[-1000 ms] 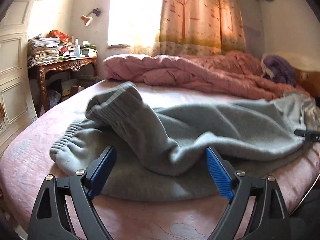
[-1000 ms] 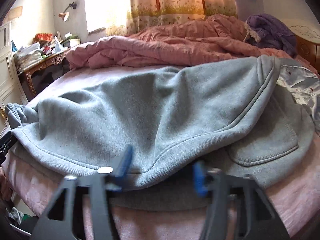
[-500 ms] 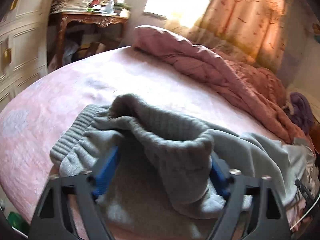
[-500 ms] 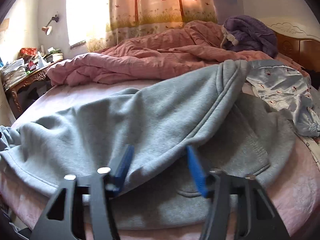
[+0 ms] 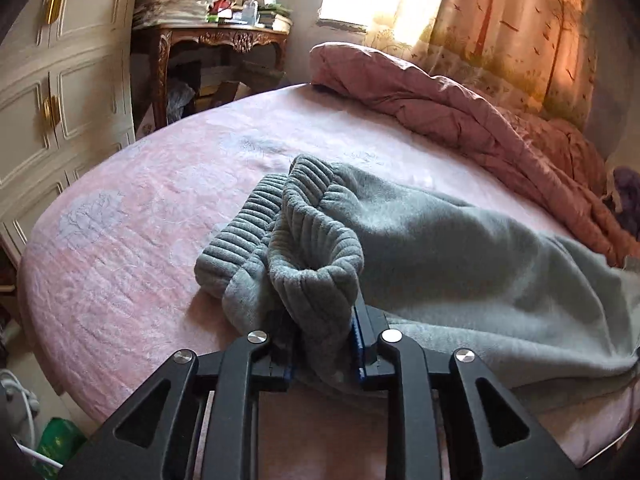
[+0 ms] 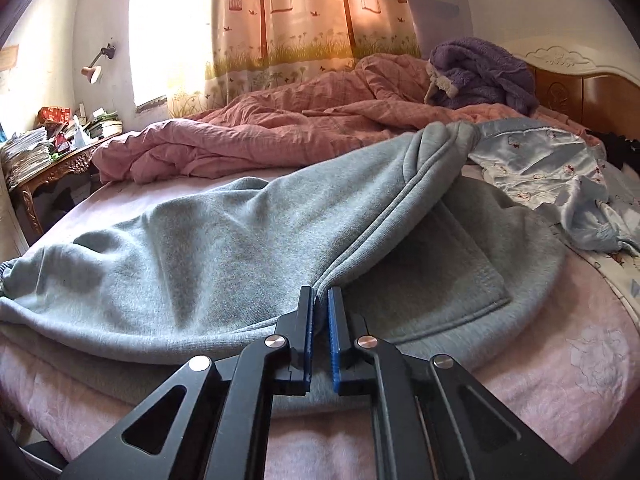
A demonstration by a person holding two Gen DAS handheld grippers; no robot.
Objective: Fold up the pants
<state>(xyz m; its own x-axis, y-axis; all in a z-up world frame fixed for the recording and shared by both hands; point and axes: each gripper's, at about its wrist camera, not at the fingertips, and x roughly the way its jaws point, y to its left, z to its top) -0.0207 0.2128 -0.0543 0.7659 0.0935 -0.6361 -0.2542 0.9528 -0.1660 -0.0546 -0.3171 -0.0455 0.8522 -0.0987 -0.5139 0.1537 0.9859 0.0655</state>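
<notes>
The grey pants lie stretched across the pink bed, and their long axis runs sideways between the 2 grippers, so each one works an opposite end of the same garment. The left gripper has the ribbed cuff of the upper leg bunched directly ahead of it, between its blue pads; its jaws are closing and already press the thick fabric from both sides. From there the leg runs off to the gripper's right and slightly away. The right gripper is pinching the doubled seam edge of the top layer just in front of it, jaws closing and nearly together on the thin fold. That edge climbs ahead and to the right toward the waistband, while the bulk of the leg spreads away to this gripper's left. The patch pocket of the lower layer sits just to the right of the jaws. As a judgement, the next move carries both held ends the same way, across the long axis, and neither hand is clearly nearer.
</notes>
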